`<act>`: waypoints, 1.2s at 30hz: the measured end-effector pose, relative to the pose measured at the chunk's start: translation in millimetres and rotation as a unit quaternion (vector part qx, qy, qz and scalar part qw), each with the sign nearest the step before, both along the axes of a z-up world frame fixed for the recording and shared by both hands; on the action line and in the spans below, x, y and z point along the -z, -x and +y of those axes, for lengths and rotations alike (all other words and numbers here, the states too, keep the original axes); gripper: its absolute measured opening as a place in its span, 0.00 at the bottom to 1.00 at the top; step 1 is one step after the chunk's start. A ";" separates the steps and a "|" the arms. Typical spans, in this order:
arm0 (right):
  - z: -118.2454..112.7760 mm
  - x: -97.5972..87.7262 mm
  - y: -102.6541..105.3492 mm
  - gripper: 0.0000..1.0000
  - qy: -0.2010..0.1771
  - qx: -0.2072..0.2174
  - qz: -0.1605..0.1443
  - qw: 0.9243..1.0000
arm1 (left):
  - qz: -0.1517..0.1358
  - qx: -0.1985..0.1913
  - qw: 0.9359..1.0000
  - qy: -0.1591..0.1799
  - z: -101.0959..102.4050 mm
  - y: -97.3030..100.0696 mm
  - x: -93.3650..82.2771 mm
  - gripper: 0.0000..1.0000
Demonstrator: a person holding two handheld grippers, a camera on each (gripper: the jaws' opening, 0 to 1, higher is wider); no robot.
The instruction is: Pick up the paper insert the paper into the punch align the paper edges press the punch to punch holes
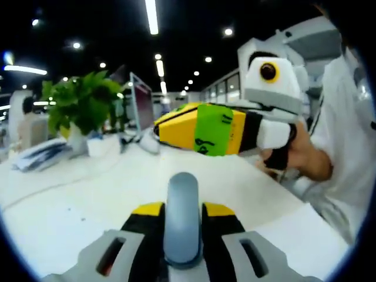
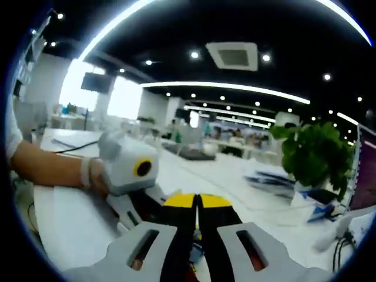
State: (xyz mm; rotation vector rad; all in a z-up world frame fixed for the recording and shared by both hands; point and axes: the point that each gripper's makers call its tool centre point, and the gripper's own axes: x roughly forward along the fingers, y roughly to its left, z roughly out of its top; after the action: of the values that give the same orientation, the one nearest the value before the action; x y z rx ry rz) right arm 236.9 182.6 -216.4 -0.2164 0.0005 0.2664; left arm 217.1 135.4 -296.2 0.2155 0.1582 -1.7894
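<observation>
Your left gripper [image 1: 183, 220] is clenched on the punch's grey handle [image 1: 183, 218] above the white tabletop [image 1: 88, 200]; paper [image 1: 305, 232] lies beside it. Your right gripper [image 2: 198, 217] is closed, empty. A potted plant [image 1: 82, 106] stands beyond, office ceiling lights overhead.

In the left gripper view, the punch's grey handle [image 1: 182, 220] between the left tongs [image 1: 183, 235] hides its body. Paper [image 1: 305, 232] right of them is cut off. Behind the right tongs [image 2: 198, 226], something blue [image 2: 195, 252] is unidentifiable.

Grey-blue punch handle [image 1: 182, 220] — white table [image 1: 88, 200]
</observation>
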 end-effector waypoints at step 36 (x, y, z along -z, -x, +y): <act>-12.9 59.7 5.8 0.02 -0.160 -0.008 0.110 0.981 | -0.003 0.000 1.000 -0.005 -1.5 -4.8 3.2 0.25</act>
State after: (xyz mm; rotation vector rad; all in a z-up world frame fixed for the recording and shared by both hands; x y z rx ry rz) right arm 231.1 169.8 -276.1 0.1338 0.1741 0.3014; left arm 221.9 133.9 -299.4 0.2285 0.1616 -1.7889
